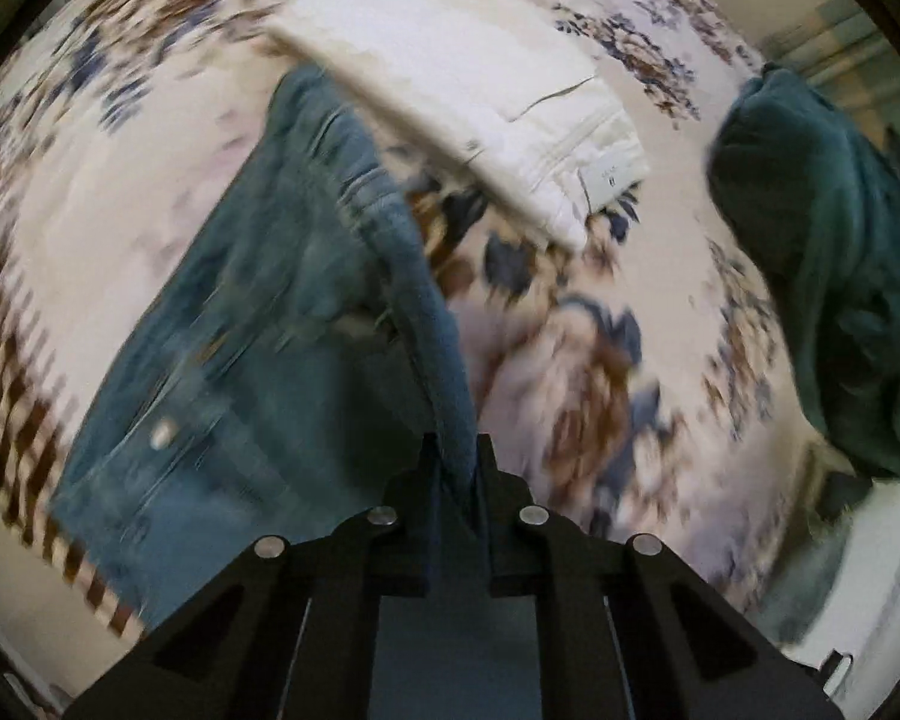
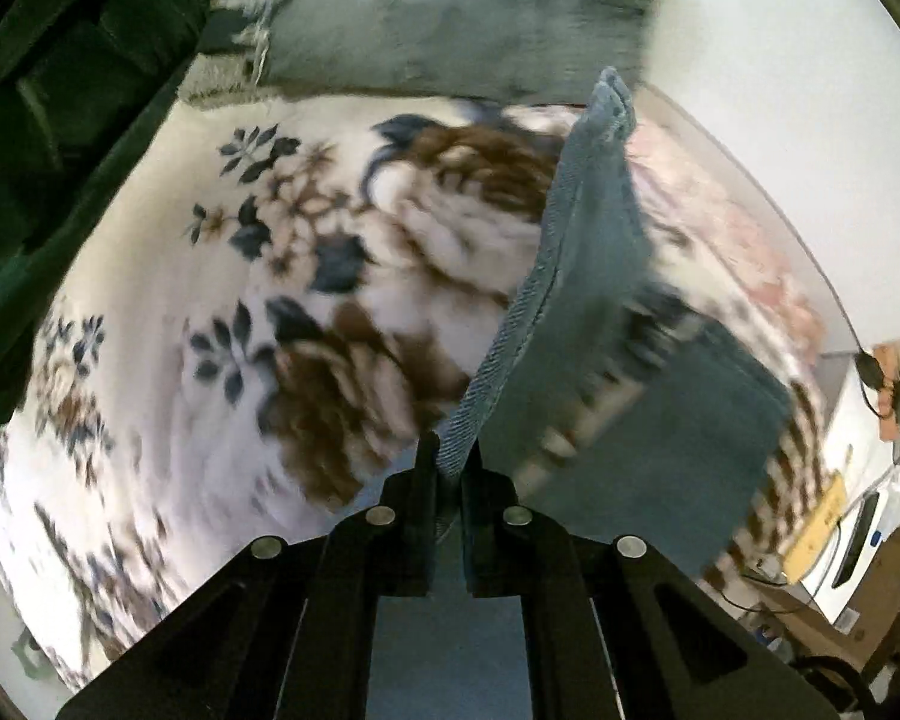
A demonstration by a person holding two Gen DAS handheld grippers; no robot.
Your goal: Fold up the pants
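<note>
Blue denim pants (image 1: 258,312) lie partly on a floral blanket (image 1: 570,372), with one edge lifted. My left gripper (image 1: 456,456) is shut on the raised denim edge, which runs up from between its fingers. In the right wrist view my right gripper (image 2: 449,462) is shut on another edge of the same pants (image 2: 594,276); the cloth hangs taut above the blanket (image 2: 210,240). Both views are motion-blurred.
Folded white pants (image 1: 480,78) lie on the blanket beyond the denim. A dark green cloth (image 1: 828,252) sits at the right, also seen in the right wrist view (image 2: 60,120). A grey rug (image 2: 450,18) and room clutter (image 2: 840,510) lie past the blanket's edge.
</note>
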